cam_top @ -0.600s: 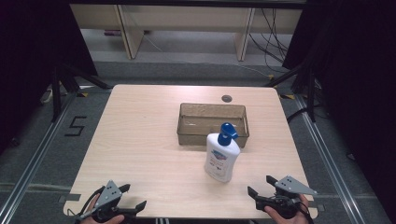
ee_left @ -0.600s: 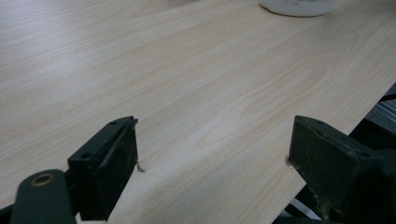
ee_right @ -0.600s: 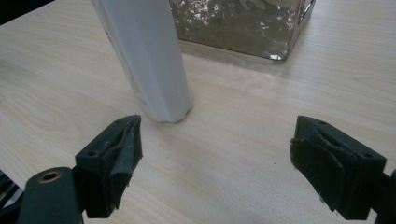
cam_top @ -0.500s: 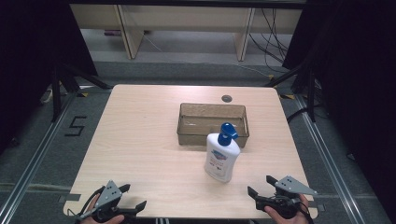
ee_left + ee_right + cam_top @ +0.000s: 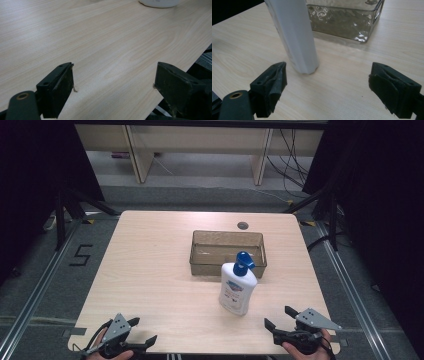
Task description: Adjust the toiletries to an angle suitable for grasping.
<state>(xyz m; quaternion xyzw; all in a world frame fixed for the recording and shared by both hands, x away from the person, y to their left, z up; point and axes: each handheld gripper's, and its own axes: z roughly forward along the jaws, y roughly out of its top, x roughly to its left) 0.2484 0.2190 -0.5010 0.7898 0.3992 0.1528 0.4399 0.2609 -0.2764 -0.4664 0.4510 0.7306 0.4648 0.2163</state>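
A white pump bottle (image 5: 238,288) with a blue pump head stands upright on the wooden table (image 5: 150,270), just in front of a clear brownish plastic bin (image 5: 227,253). My right gripper (image 5: 281,318) rests open at the table's front right edge, a short way right of the bottle. In the right gripper view the bottle's white body (image 5: 294,35) rises ahead of the left jaw, with the bin (image 5: 344,22) behind it. At the front left edge my left gripper (image 5: 141,331) is open with nothing between its jaws. The bottle's base (image 5: 158,3) shows far off in the left gripper view.
A small round grommet hole (image 5: 243,225) sits near the table's far edge. Dark stands and cables flank the table, with shelving legs behind it. A floor marking "5" (image 5: 80,255) lies left of the table. Bare tabletop spreads across the left half.
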